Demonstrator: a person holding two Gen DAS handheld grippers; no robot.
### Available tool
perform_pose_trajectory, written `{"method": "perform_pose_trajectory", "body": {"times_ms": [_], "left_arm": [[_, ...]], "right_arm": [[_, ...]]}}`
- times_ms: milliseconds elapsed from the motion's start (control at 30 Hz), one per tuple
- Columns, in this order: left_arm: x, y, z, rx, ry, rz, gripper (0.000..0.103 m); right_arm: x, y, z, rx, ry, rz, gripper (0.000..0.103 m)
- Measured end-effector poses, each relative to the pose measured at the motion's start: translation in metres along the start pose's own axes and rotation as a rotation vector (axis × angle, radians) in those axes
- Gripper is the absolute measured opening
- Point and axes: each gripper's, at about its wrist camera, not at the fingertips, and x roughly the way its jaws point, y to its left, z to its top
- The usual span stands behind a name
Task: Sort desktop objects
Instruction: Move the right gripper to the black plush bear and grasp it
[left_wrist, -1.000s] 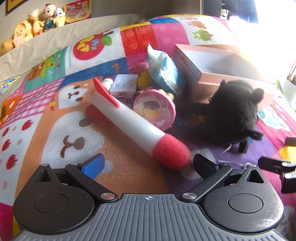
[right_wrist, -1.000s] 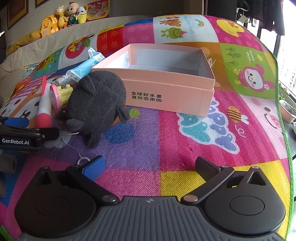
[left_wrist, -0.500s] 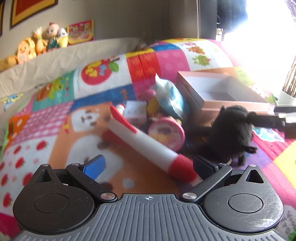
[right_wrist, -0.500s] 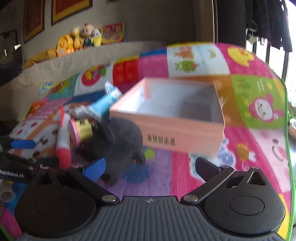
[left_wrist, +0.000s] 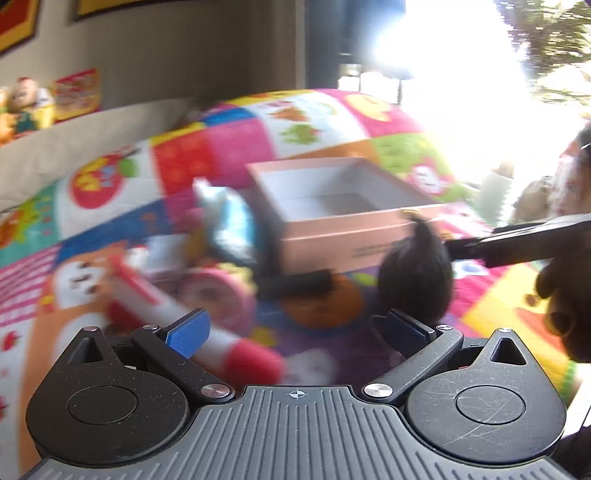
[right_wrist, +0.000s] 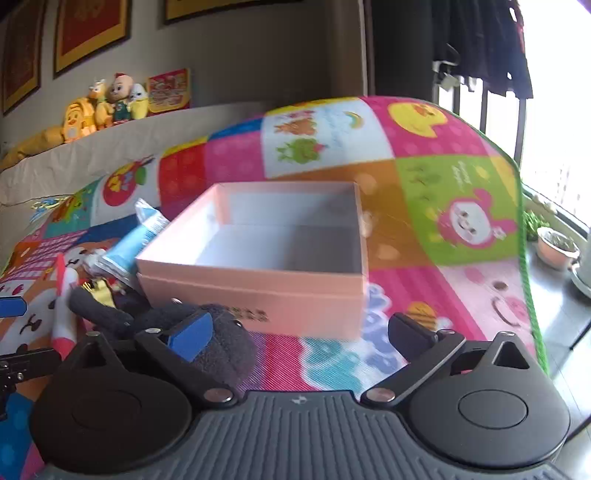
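Note:
An open pink box (right_wrist: 280, 254) stands on the colourful play mat, empty; it also shows in the left wrist view (left_wrist: 343, 214). A black plush toy (right_wrist: 221, 332) lies just in front of the box, under my right gripper's left finger; in the left wrist view the plush (left_wrist: 417, 277) looks lifted beside the box. My right gripper (right_wrist: 295, 328) is open above it. My left gripper (left_wrist: 295, 332) is open and empty over a red-and-white foam stick (left_wrist: 207, 332). A pink round toy (left_wrist: 218, 291) and a blue pouch (right_wrist: 136, 243) lie left of the box.
The mat (right_wrist: 461, 206) ends at the right with a green edge; beyond it stand potted plants (right_wrist: 557, 247). Stuffed toys (right_wrist: 107, 107) sit on a ledge at the back. The left wrist view is blurred by motion.
Both grippers have risen and tilted up. The right gripper has come closer to the plush and box; the plush now sits at its left finger. The plush has shifted towards the box.

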Motion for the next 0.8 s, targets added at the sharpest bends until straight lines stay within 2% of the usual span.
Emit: {"method": "perform_pose_trajectory", "body": {"times_ms": [100, 167, 233, 300, 367, 433, 500, 600, 667, 800], "left_arm": [[0.009, -0.023, 0.004, 0.046, 0.006, -0.078, 0.103], [0.01, -0.035, 0.004, 0.077, 0.01, -0.119, 0.103], [0.009, -0.041, 0.003, 0.106, 0.015, -0.126, 0.103], [0.008, -0.038, 0.001, 0.124, 0.023, -0.075, 0.103], [0.009, -0.026, 0.0, 0.117, 0.03, 0.028, 0.103], [0.012, -0.007, 0.003, 0.071, 0.033, 0.155, 0.103], [0.013, 0.016, 0.008, 0.004, 0.013, 0.227, 0.103], [0.021, 0.039, 0.016, -0.058, -0.003, 0.243, 0.103], [0.032, 0.043, 0.018, -0.039, 0.011, 0.215, 0.103], [0.04, 0.036, 0.014, 0.012, 0.078, 0.184, 0.103]], "right_arm": [[-0.007, -0.014, -0.009, 0.017, 0.015, -0.036, 0.103], [-0.018, -0.017, -0.008, 0.026, -0.015, 0.019, 0.103], [-0.028, -0.013, -0.001, 0.02, -0.047, 0.113, 0.103], [-0.031, -0.002, 0.004, 0.001, -0.056, 0.187, 0.103], [-0.026, 0.008, 0.009, 0.006, -0.033, 0.238, 0.103], [-0.016, 0.014, 0.01, 0.029, 0.001, 0.294, 0.103], [-0.004, 0.02, 0.009, 0.051, 0.035, 0.32, 0.103], [0.006, 0.031, 0.005, 0.04, 0.051, 0.332, 0.103], [0.008, 0.038, 0.002, 0.01, 0.052, 0.344, 0.103], [0.003, 0.045, -0.004, -0.065, 0.035, 0.295, 0.103]]}}
